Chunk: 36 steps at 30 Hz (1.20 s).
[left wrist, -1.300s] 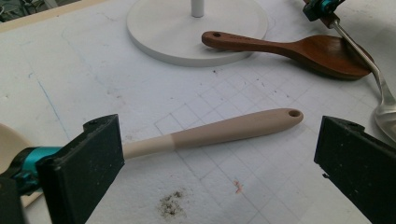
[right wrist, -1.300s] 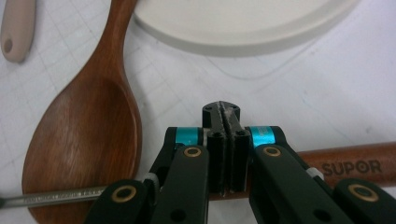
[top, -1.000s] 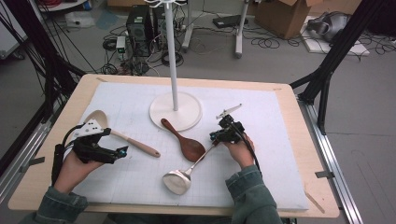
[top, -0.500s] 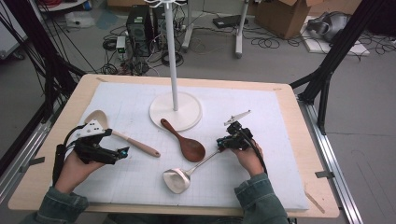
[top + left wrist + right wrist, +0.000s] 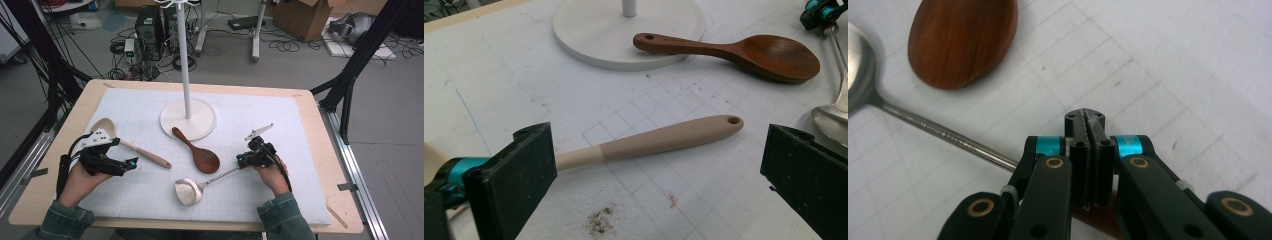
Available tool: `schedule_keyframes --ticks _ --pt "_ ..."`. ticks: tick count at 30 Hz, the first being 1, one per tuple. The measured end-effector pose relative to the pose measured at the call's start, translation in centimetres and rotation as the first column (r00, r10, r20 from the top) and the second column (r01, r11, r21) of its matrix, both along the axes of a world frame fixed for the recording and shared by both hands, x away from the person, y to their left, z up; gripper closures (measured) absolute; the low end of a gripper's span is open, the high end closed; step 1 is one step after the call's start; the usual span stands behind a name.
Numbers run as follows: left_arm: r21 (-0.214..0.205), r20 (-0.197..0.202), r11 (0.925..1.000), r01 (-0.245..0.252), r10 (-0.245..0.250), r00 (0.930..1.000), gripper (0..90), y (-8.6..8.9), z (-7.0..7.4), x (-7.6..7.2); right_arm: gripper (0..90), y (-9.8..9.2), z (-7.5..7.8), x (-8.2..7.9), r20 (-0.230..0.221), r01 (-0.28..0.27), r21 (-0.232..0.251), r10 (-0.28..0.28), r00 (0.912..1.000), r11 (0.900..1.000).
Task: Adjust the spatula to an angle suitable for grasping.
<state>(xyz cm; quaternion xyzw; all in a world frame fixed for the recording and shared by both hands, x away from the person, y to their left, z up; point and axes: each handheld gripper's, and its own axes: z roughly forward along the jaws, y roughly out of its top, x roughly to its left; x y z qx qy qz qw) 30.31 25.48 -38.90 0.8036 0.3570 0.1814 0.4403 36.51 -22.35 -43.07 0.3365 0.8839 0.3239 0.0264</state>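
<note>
Showing the right claw [image 5: 1087, 125] clamped on the metal ladle [image 5: 192, 189], whose handle end is hidden beneath it; left claw [image 5: 654, 170] wide, straddling the beige spoon [image 5: 654, 142], bowl cut off.

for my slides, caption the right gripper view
Right gripper shut on metal ladle handle, beside brown wooden spoon.

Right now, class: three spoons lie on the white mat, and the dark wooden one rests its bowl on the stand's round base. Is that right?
Not quite. The dark wooden spoon rests its handle end, not its bowl, on the stand's round base; the bowl lies on the white mat. The left gripper view shows it. Three spoons do lie there.
</note>
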Motion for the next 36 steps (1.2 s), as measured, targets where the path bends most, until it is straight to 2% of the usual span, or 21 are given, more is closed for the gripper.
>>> schedule_keyframes --ticks 9,21,23,25,29,36 --pt "0.004 -0.003 0.9999 0.011 -0.011 0.9999 1.7 -0.3 -0.1 0.0 89.5 -0.9 -0.1 -1.9 0.016 -0.005 0.012 0.005 0.9999 0.9999" --pt "0.006 -0.006 0.9998 0.019 -0.019 0.9998 1.7 -0.3 -0.2 0.1 87.9 -1.6 -0.4 -3.9 0.022 -0.011 0.06 0.01 0.9997 0.9981" --pt "0.004 -0.006 0.9998 0.021 -0.021 0.9998 1.7 -0.3 -0.3 0.1 83.4 -1.7 -0.5 -4.2 0.036 -0.01 0.097 0.006 0.9993 0.9952" --pt "0.001 -0.009 0.9997 0.026 -0.026 0.9996 1.7 -0.3 -0.3 0.1 81.3 -1.7 -0.3 -4.3 0.042 -0.01 0.105 0.006 0.9991 0.9944" --pt "-0.005 -0.009 0.9997 0.026 -0.026 0.9996 1.8 -0.2 -0.3 0.3 69.8 -1.9 0.5 -4.5 0.098 -0.008 0.161 -0.008 0.9952 0.9869" --pt "-0.008 -0.005 0.9998 0.02 -0.02 0.9998 1.8 0.0 -0.2 0.3 51.5 -2.6 1.5 -4.7 0.14 -0.006 0.2 -0.022 0.99 0.9799"
